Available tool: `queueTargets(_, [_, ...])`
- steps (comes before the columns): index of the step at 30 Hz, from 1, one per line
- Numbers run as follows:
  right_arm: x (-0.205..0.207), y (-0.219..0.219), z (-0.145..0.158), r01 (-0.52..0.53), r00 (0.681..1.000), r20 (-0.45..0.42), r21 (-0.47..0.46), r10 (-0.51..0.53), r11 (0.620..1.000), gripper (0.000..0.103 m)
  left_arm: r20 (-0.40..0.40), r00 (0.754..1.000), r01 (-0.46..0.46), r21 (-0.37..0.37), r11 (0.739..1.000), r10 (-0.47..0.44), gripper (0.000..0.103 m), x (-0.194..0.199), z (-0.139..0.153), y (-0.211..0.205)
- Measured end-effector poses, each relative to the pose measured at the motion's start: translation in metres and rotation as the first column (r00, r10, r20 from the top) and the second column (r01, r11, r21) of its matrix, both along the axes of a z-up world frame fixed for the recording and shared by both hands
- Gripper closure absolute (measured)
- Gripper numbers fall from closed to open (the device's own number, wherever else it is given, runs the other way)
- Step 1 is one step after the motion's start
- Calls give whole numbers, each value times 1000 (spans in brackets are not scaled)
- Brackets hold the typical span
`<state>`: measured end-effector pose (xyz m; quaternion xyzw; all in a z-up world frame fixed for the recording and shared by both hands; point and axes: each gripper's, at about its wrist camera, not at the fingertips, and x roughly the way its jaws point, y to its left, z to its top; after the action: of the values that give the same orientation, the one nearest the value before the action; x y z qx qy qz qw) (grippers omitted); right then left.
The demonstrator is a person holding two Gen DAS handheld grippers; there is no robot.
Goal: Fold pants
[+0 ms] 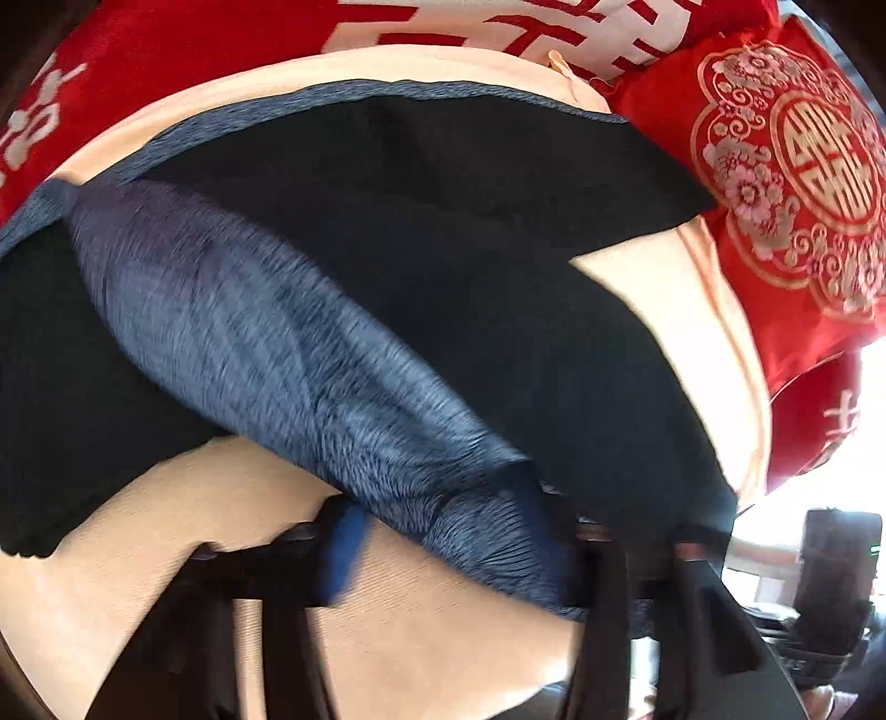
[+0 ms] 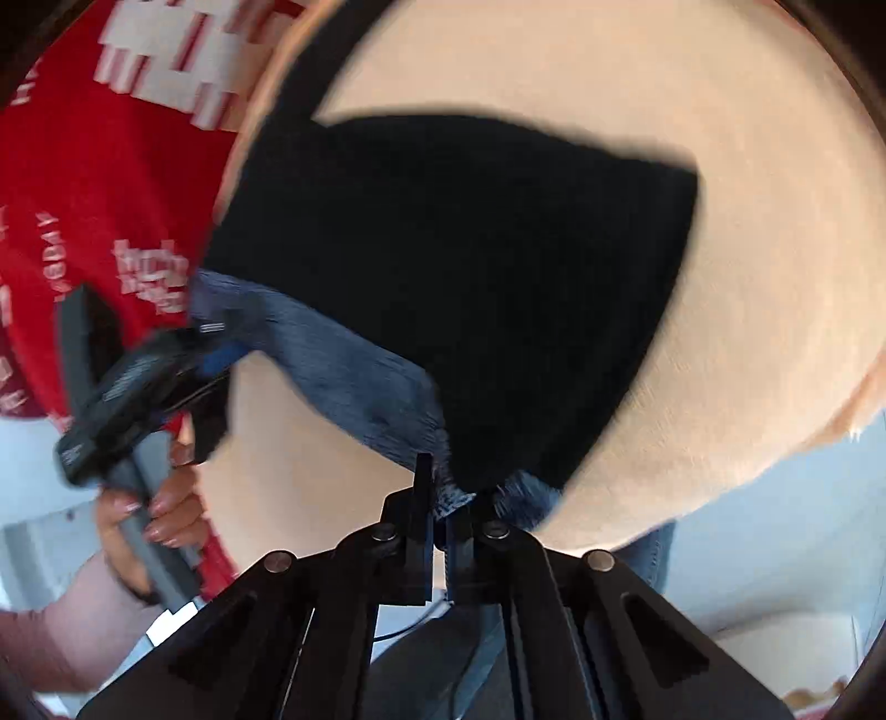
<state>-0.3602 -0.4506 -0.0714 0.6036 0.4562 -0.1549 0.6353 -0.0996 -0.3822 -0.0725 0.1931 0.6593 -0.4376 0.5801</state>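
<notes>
Black pants (image 1: 443, 232) with a fuzzy blue-grey lining (image 1: 266, 332) lie on a cream bed sheet (image 1: 470, 637). In the left wrist view the lined waist part drapes over my left gripper (image 1: 454, 531), whose fingers (image 1: 343, 548) stand wide apart with the cloth across them. In the right wrist view the black pants (image 2: 454, 288) hang up from my right gripper (image 2: 443, 515), which is shut on the blue-grey waist edge (image 2: 360, 382). The left gripper (image 2: 221, 354) shows there at left, at the other end of that edge, held by a hand (image 2: 160, 498).
Red bedding with white lettering (image 1: 498, 27) and a red embroidered cushion (image 1: 797, 166) lie at the back and right of the bed. In the right wrist view the red cover (image 2: 94, 194) fills the left side. The bed's edge (image 2: 830, 426) runs at lower right.
</notes>
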Motion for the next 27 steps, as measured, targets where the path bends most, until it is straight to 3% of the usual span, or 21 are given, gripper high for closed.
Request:
queueTargets(4, [34,-58,50,-70,994,73,-128,80,989,100,-16,997,-75,-55,996,75,56,15,23,-29])
queueTargets(8, [75,-136,85,-110,988,74,-274,135,955,100,71,990,-117,-125,985,126,56,37,49,-74])
queueTargets(11, [111,-194,96,-141,985,45,-354,168,925,100,163,970,-150,-171,974,178,55,61,71,-103])
queueTargets(13, [134,-227,95,-156,984,23,-388,178,908,96,240,947,-170,-186,968,212,26,75,85,-112])
queueTargets(15, [155,-255,90,-191,981,-49,-417,188,888,96,294,926,-187,-190,964,238,23,83,91,-117])
queueTargets(17, [173,-269,87,-232,973,-98,-434,211,870,59,313,918,-200,-161,966,242,23,90,92,-108])
queueTargets(18, [181,-272,89,-239,971,-111,-463,211,854,22,324,914,-206,-142,968,242,23,91,88,-105])
queueTargets(22, [196,-272,106,-248,969,-123,-546,216,800,19,352,914,-213,-10,977,203,23,84,53,-85])
queueTargets(25, [179,-257,111,-198,978,-42,-497,204,845,19,356,918,-213,68,975,176,23,74,27,-77])
queueTargets(27, [152,-236,91,-185,982,-60,-433,177,882,23,363,916,-216,92,972,169,23,67,16,-77])
